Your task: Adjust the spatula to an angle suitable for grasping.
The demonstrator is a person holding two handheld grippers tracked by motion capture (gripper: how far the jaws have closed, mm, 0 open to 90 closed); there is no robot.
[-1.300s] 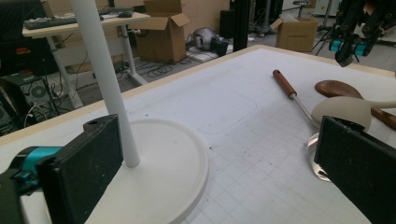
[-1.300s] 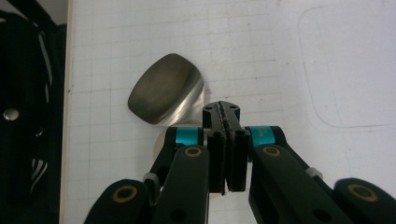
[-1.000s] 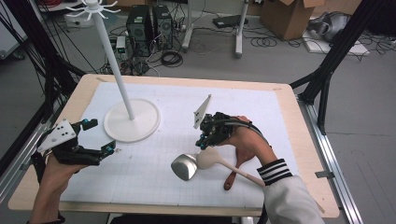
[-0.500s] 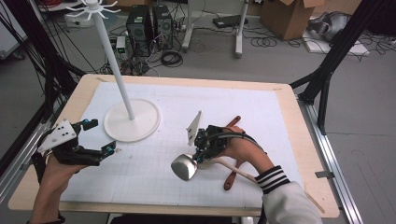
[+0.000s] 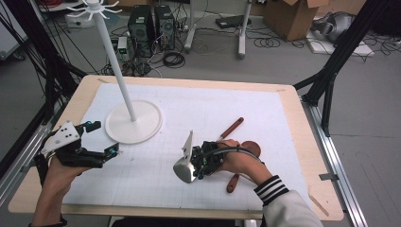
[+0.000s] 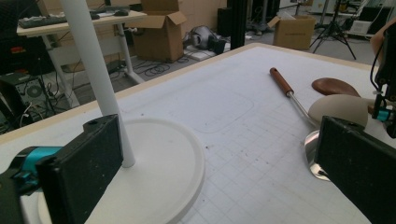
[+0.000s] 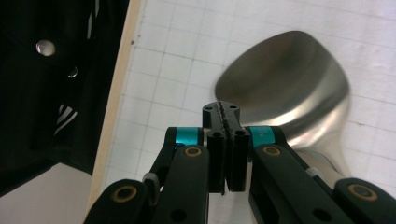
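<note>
I am holding my right fingers (image 7: pixel 226 140) pressed flat together with nothing between them, just above the steel ladle (image 5: pixel 185 168) lying on the surface (image 5: pixel 283 113) near its front edge, so I am risking a knock that skids the bowl off the near edge. My left fingers (image 5: pixel 101 139) are standing wide and empty. Farther off, the white hook stand (image 5: pixel 133 120) could tip if a lifted handle swings into its pole.
</note>
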